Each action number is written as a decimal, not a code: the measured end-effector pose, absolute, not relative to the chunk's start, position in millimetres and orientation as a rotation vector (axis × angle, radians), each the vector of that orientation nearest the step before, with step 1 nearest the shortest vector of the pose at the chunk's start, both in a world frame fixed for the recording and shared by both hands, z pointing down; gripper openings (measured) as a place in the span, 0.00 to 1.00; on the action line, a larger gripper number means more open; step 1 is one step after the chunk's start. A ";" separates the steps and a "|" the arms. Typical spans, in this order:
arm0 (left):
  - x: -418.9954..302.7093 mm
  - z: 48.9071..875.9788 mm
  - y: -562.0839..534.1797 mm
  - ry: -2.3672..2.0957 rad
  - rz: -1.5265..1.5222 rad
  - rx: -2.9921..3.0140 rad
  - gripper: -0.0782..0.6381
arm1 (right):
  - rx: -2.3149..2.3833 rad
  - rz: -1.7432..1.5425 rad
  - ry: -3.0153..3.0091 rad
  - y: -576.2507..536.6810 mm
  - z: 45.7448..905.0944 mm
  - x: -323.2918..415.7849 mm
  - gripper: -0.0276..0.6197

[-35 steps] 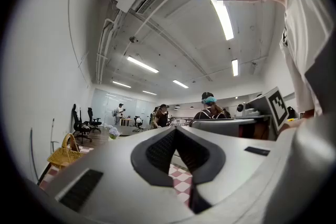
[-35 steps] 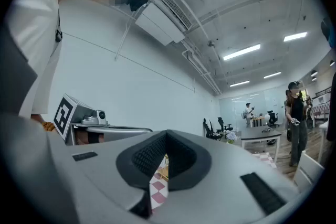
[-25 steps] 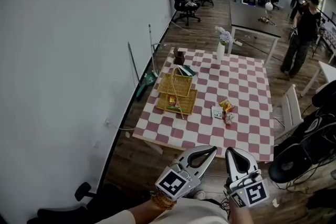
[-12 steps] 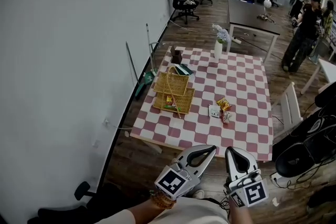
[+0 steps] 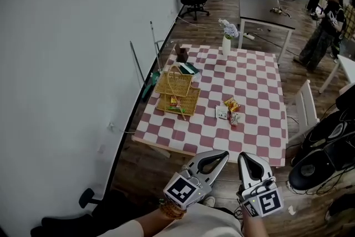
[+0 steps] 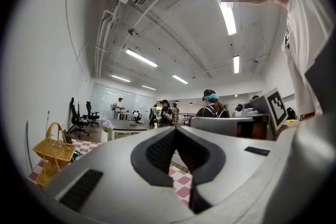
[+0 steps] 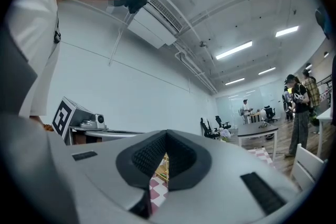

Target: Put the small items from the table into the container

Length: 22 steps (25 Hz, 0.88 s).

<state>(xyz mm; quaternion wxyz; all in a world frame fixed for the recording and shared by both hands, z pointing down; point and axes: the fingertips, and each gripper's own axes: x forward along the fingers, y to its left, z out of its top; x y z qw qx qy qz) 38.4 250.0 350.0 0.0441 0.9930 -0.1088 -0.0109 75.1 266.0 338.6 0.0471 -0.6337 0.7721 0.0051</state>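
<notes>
Since a second ago the table (image 5: 255,91) has slid a little up and to the left in the head view, and the walker at the far right has shifted too, while both grippers have kept their spots at the bottom of that view. We see the left gripper (image 5: 219,156) and the right gripper (image 5: 248,159) side by side, short of the table's near edge and over the wooden floor, touching nothing on the cloth. In the left gripper view the left gripper (image 6: 176,129) has its jaws pressed together at the tips with nothing between them; the right gripper (image 7: 167,135) in its own view is closed the same way and just as empty. The packets (image 5: 228,110) lie in a small cluster on the checked cloth, toward the near middle of the table (we count about three, one white, one yellowish, though they are small at this range). The basket (image 5: 176,89) stands to their left near the wall-side edge, well apart from them, with some colourful bits already lying in its lower part. We also catch the basket (image 6: 52,149) at the left edge of the left gripper view. At the far end of the table stands a vase (image 5: 225,44) of flowers.
</notes>
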 end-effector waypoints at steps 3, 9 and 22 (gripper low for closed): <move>46.0 354.6 252.5 -0.332 -0.025 3.017 0.12 | -1.935 0.000 2.351 269.5 343.9 83.2 0.06; 53.5 359.8 244.4 -0.318 -0.044 3.027 0.12 | -1.947 0.027 2.336 262.1 346.4 92.3 0.06; 60.2 360.2 150.8 -0.286 -0.079 3.037 0.12 | -1.979 0.035 2.334 170.2 346.5 101.6 0.06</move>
